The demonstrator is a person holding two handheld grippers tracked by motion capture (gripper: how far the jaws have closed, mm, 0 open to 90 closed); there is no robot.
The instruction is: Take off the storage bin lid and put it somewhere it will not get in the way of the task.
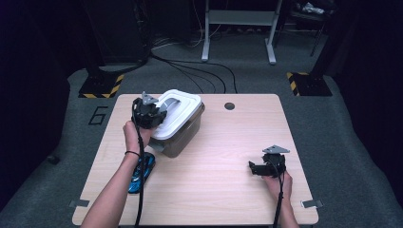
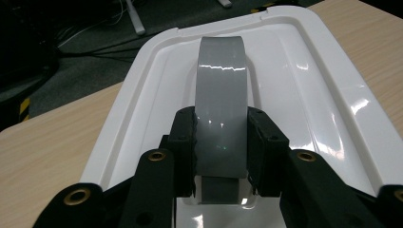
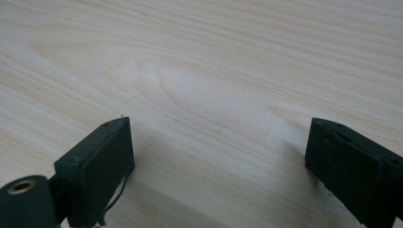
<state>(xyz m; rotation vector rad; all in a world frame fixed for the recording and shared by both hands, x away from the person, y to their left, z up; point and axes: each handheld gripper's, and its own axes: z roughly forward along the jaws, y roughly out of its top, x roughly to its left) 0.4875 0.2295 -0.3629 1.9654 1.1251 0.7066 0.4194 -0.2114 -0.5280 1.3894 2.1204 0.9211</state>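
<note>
Left gripper (image 2: 221, 152) clamps grey handle (image 2: 222, 95); right gripper (image 3: 218, 161) agape

One marking is legible: a large dark numeral "6" (image 1: 97, 116) on the grey floor, beyond the desk's (image 1: 237, 142) far left corner and to the left of the left tongs (image 1: 148, 114) in the high view. Yellow-and-black hazard striping (image 1: 101, 88) edges two black base plates on the floor farther off beyond the tongs; it carries no wording. No brand, label or number can be read elsewhere.
</note>
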